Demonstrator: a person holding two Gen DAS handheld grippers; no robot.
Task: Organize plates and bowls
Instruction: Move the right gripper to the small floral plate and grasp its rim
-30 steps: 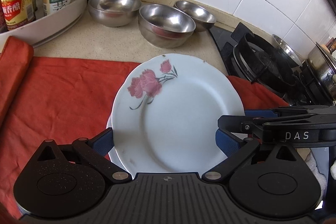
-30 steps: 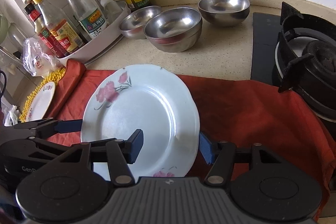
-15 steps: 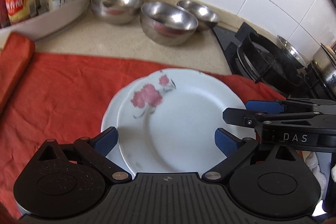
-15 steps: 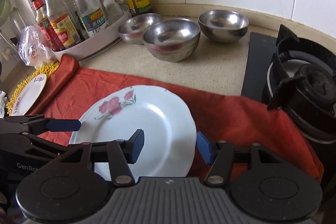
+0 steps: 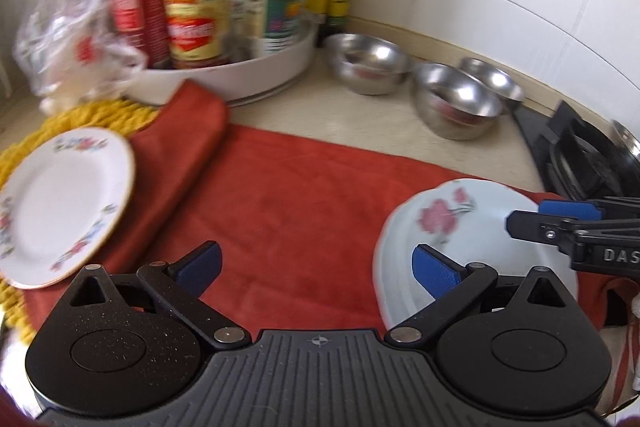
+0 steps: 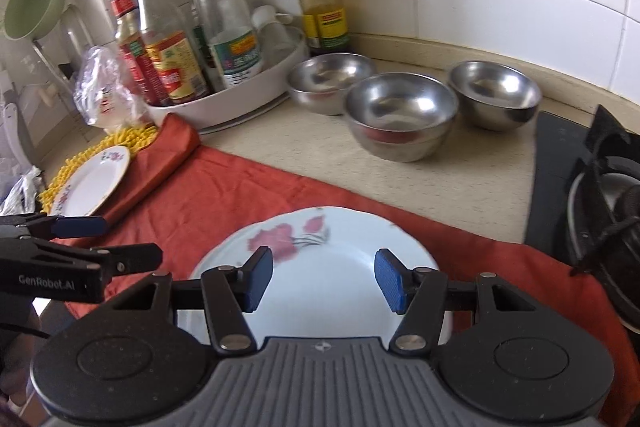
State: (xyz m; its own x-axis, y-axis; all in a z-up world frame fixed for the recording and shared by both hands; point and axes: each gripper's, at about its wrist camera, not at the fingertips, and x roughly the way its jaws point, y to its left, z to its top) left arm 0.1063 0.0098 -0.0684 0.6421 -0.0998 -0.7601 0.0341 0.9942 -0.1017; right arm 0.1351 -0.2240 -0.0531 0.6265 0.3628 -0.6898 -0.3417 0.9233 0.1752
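White porcelain, printed with a pink rose spray, makes up the round plate (image 6: pixel 320 259) lying at the lower centre of the right wrist view, on top of another white plate whose rim shows at its left edge in the left wrist view. Both rest on a rust-red cloth (image 6: pixel 248 203) spread over the speckled beige surface (image 6: pixel 472 179). The right hand-held gripper (image 6: pixel 324 279) hovers over the plate, blue pads about half apart, gripping nothing. The left hand-held gripper (image 5: pixel 316 267) stands wide open and empty over bare cloth, the plate at its right pad. At far left a smaller gold-rimmed floral plate (image 5: pixel 60 199) sits on a yellow woven mat (image 5: pixel 96 115). Three stainless steel bowls (image 6: pixel 400 115) stand along the upper right.
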